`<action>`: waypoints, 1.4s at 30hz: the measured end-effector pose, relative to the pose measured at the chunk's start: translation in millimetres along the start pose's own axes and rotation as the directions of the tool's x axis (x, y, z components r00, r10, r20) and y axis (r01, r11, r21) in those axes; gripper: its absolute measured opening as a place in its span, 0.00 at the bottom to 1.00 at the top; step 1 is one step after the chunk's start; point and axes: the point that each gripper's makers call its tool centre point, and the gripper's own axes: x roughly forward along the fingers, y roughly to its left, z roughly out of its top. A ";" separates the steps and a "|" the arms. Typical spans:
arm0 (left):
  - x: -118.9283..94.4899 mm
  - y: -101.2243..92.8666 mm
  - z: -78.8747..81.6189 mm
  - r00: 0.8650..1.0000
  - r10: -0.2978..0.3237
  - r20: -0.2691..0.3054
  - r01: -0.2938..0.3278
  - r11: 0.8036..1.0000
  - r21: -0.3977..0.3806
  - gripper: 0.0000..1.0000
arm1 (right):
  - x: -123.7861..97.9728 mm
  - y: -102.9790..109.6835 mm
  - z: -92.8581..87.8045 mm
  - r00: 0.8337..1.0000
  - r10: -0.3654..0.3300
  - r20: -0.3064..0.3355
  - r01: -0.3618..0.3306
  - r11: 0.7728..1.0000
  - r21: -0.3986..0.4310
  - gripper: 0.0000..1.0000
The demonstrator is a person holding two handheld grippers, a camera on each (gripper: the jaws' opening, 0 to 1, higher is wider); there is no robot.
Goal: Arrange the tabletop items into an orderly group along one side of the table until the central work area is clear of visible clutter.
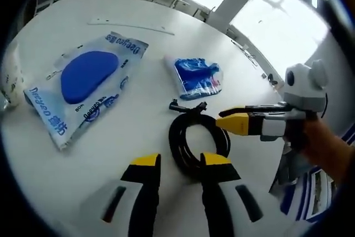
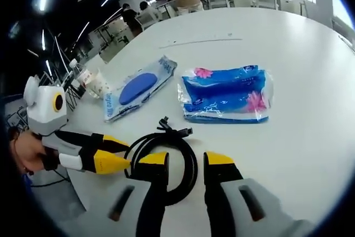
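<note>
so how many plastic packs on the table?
2: a wipes pack with a blue lid and a tissue pack, both beyond the cable. None seem hidden.

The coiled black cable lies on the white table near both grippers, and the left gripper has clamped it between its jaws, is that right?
Not quite. The coiled black cable does lie on the white table near both grippers, but the left gripper has not clamped it: in the left gripper view its jaws stand open, with the cable's loop between the tips, ungripped.
</note>
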 end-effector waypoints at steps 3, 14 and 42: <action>-3.3 0.1 2.1 1.000 0.000 0.008 0.000 1.000 0.007 0.32 | -2.0 1.4 3.1 1.000 0.003 0.008 -0.003 1.000 -0.005 0.27; -17.6 5.0 11.1 0.999 0.014 0.033 -0.015 1.000 0.027 0.44 | -11.7 10.3 14.4 0.999 0.032 0.028 -0.031 0.999 -0.039 0.34; -71.9 39.0 34.3 0.985 0.117 0.124 -0.119 0.993 0.013 0.57 | -30.9 32.0 66.4 0.992 0.097 0.085 -0.085 0.986 -0.144 0.44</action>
